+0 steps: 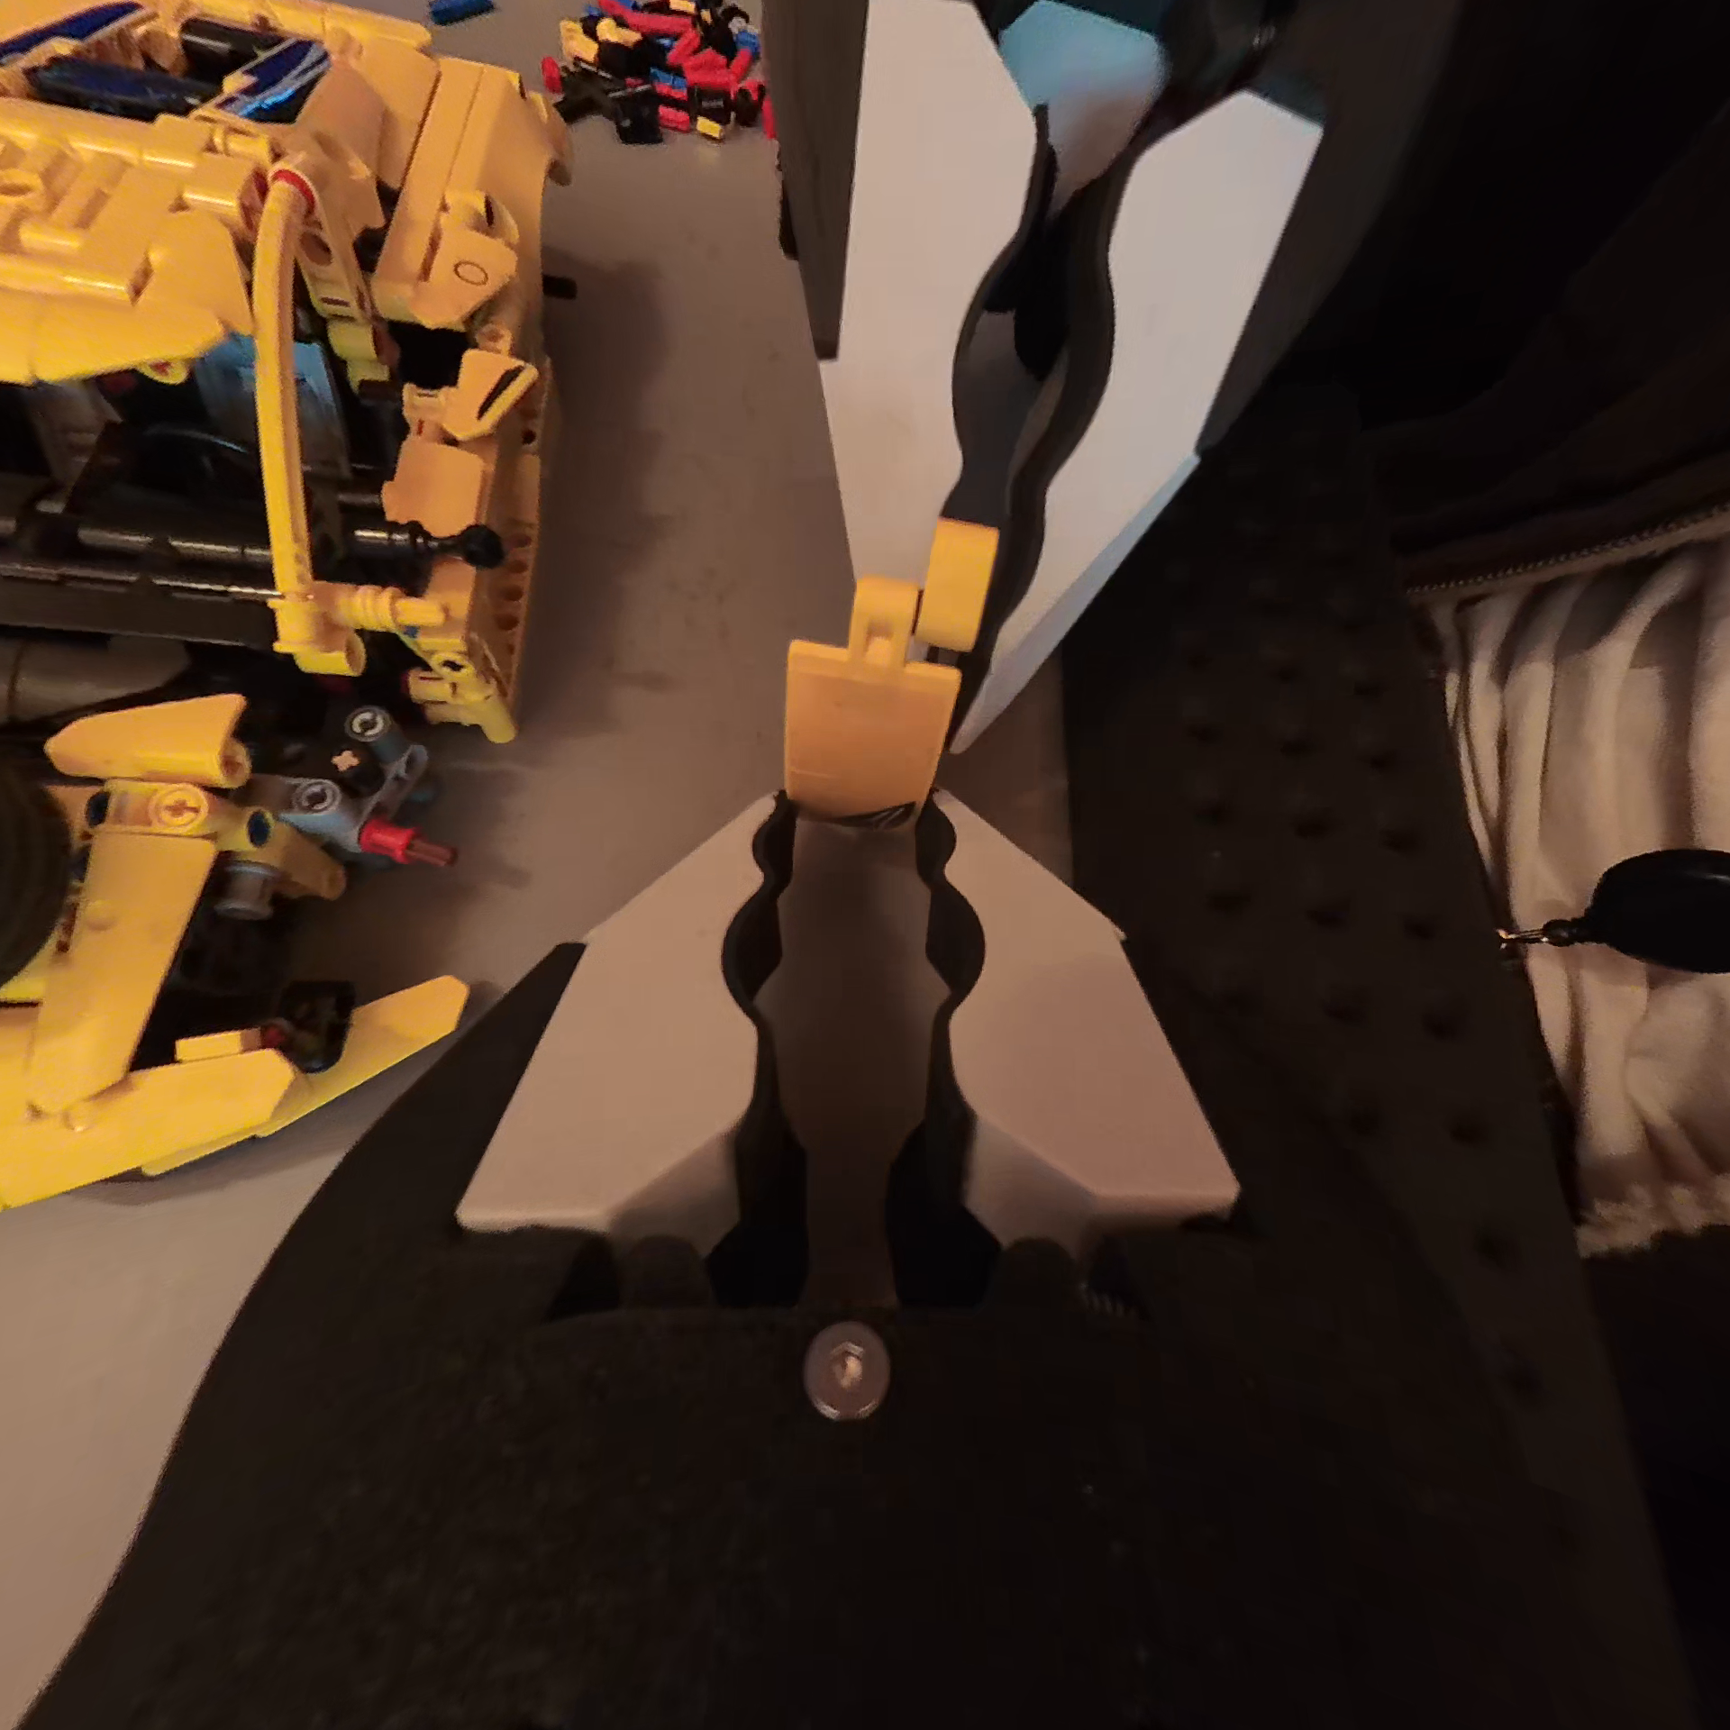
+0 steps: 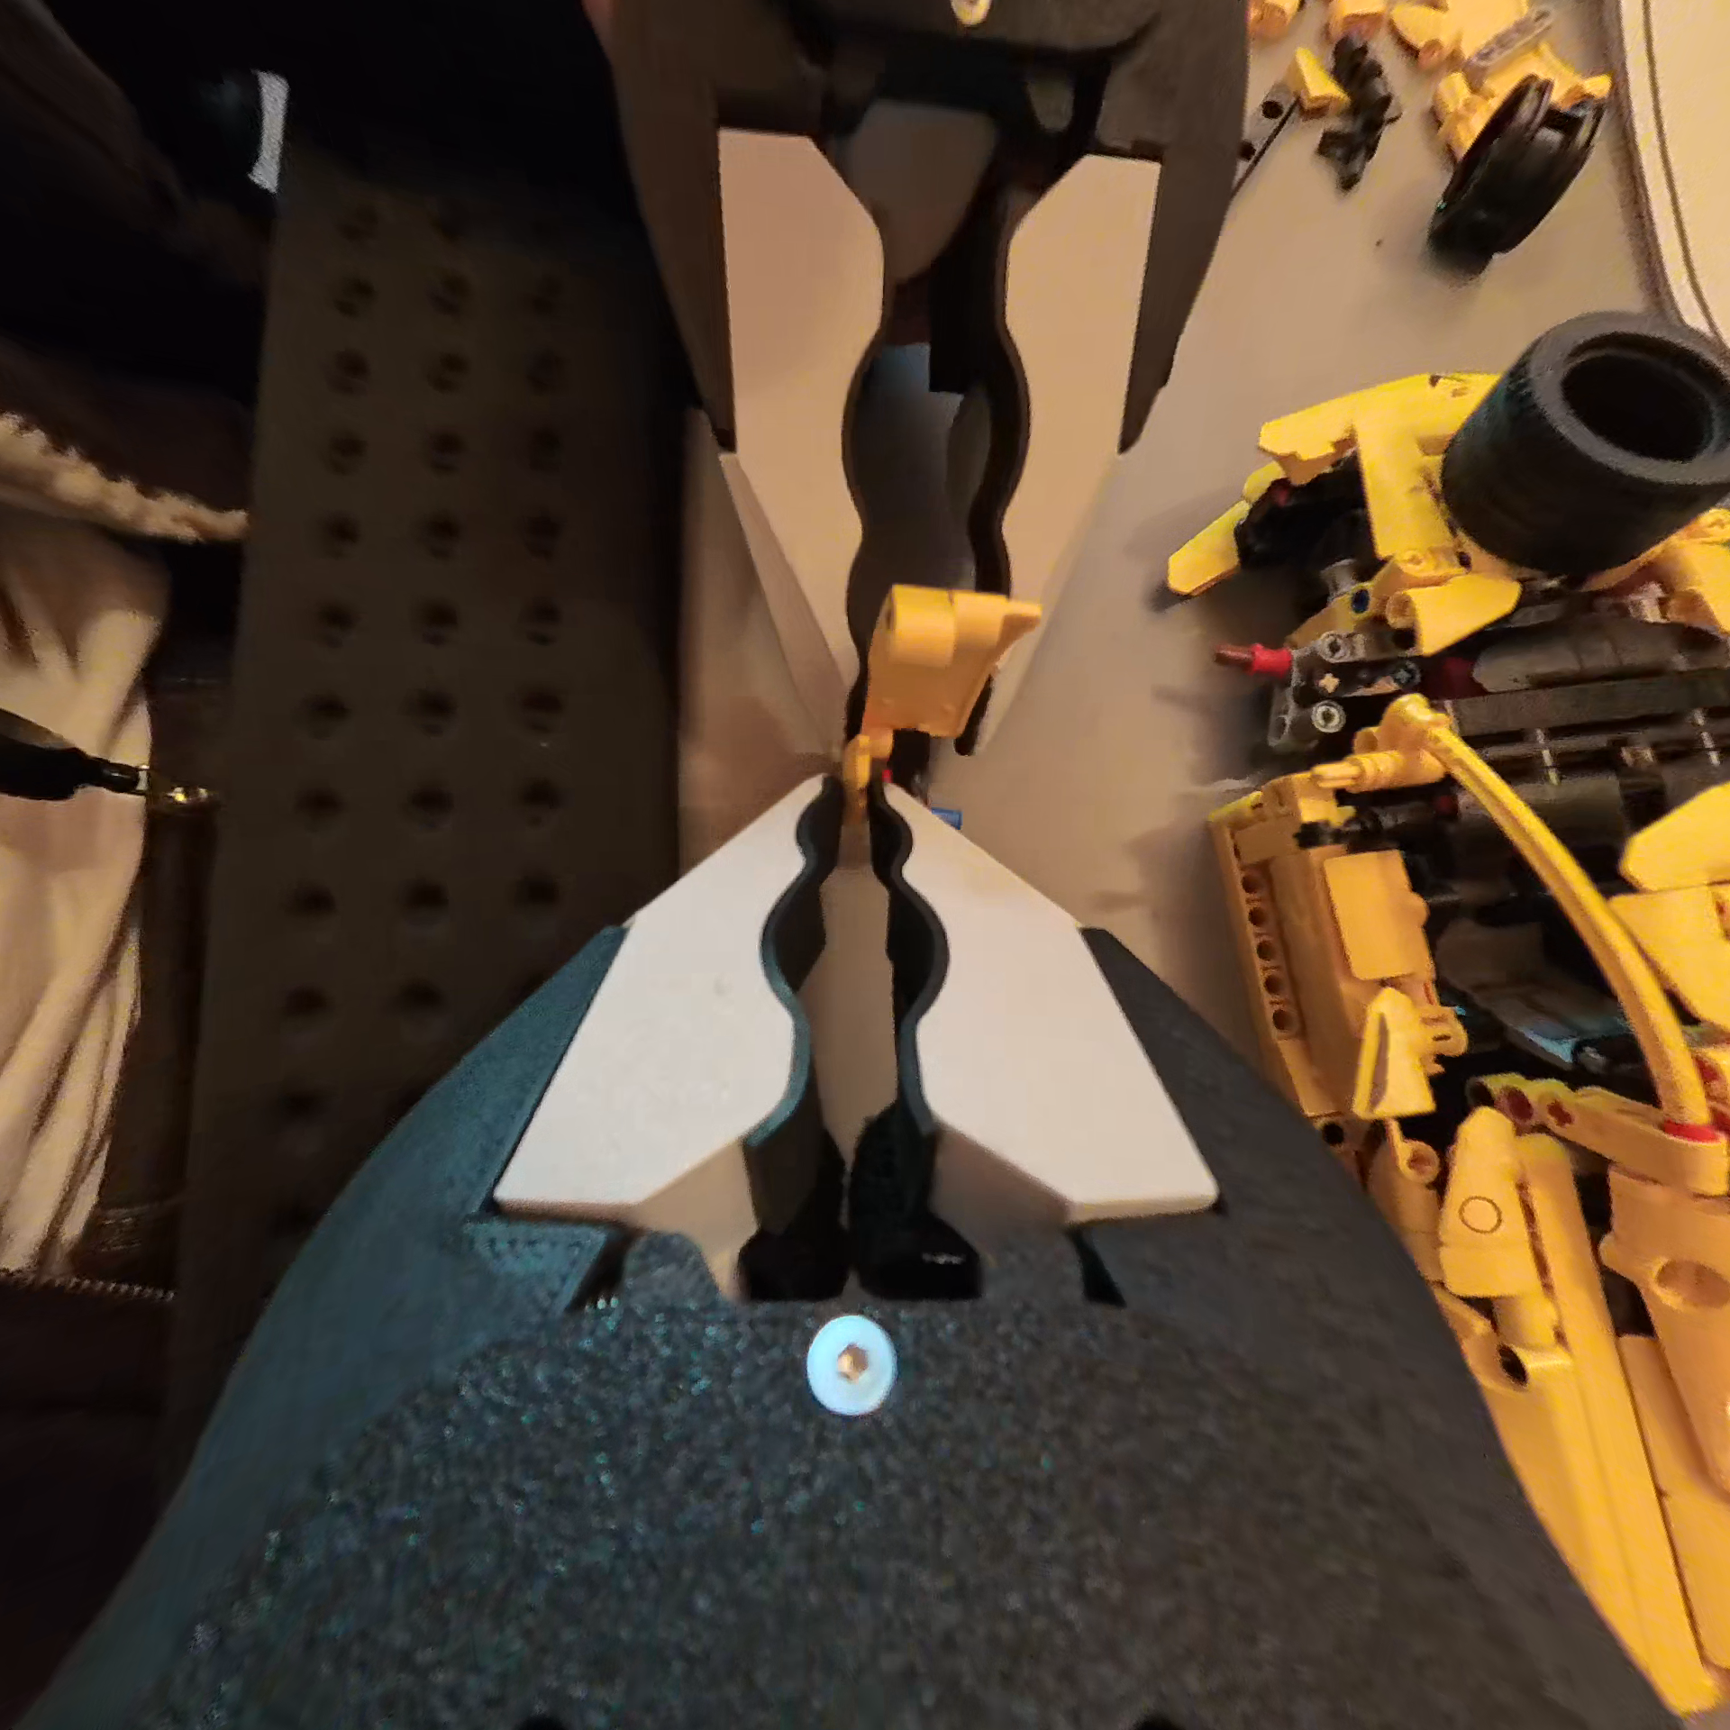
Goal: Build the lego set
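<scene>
My left gripper (image 1: pixel 857 805) is shut on a flat yellow panel piece (image 1: pixel 866 725), held above the grey table (image 1: pixel 693 524). My right gripper (image 1: pixel 964 562) comes in from the top, shut on a small yellow connector (image 1: pixel 957 599) that touches the panel's hinge end. In the right wrist view my right gripper (image 2: pixel 863 800) pinches the connector (image 2: pixel 866 763) at its tips. The left gripper (image 2: pixel 922 716) opposite holds the panel (image 2: pixel 936 660). The two grippers face each other tip to tip.
The partly built yellow car (image 1: pixel 281 281) lies to the left, with a separate yellow front section (image 1: pixel 140 936). In the right wrist view the car (image 2: pixel 1498 983) carries a black tyre (image 2: pixel 1591 449). Loose pieces (image 1: pixel 665 75) and a wheel (image 2: pixel 1517 159) lie farther off. A dark perforated panel (image 1: pixel 1311 843) and a person's clothing (image 1: pixel 1591 843) border the table. Both grippers' tips are close together, under 4 cm apart.
</scene>
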`<state>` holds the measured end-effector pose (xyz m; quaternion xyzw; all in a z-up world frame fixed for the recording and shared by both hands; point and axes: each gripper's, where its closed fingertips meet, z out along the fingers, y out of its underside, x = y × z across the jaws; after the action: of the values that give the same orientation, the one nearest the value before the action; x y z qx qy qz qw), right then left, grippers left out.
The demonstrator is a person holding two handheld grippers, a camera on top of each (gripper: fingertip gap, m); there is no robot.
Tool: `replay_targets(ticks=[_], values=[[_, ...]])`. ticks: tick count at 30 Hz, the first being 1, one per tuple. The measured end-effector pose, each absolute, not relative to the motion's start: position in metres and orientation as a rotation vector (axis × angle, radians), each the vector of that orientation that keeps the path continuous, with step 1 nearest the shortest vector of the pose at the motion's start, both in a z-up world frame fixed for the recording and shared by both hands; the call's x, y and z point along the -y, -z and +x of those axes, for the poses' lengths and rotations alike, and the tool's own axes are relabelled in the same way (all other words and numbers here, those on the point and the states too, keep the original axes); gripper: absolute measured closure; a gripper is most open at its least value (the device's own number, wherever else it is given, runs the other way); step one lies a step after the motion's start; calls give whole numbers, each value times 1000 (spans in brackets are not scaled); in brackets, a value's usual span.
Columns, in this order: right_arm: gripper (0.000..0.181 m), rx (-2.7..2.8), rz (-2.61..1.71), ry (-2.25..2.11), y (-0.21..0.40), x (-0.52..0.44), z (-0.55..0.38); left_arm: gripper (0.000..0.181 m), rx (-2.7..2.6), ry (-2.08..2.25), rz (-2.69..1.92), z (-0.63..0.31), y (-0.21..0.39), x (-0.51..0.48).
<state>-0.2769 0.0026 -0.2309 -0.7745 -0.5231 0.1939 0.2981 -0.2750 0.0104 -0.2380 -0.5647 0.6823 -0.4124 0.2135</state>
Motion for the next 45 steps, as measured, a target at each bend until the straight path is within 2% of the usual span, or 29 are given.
replay_targets(ticks=[9, 20, 25, 35, 38, 45], values=[[174, 1372, -1975, -232, 231, -17, -274, 156, -1856, 1104, -1638, -273, 241, -17], [175, 1347, -2013, -297, 236, -18, -271, 156, -1845, 1070, -1648, -270, 243, -20], [168, 1309, -2028, -260, 239, -25, -269, 156, -1841, 1022, -1652, -269, 245, -23], [165, 1189, -2002, -485, 235, -30, -269, 156, -1827, 973, -1601, -268, 240, -27], [167, 1157, -2014, -520, 231, -30, -268, 155, -1815, 978, -1597, -267, 238, -28], [179, 1228, -1868, -259, 226, -32, -269, 156, -1768, 996, -1661, -268, 239, -35]])
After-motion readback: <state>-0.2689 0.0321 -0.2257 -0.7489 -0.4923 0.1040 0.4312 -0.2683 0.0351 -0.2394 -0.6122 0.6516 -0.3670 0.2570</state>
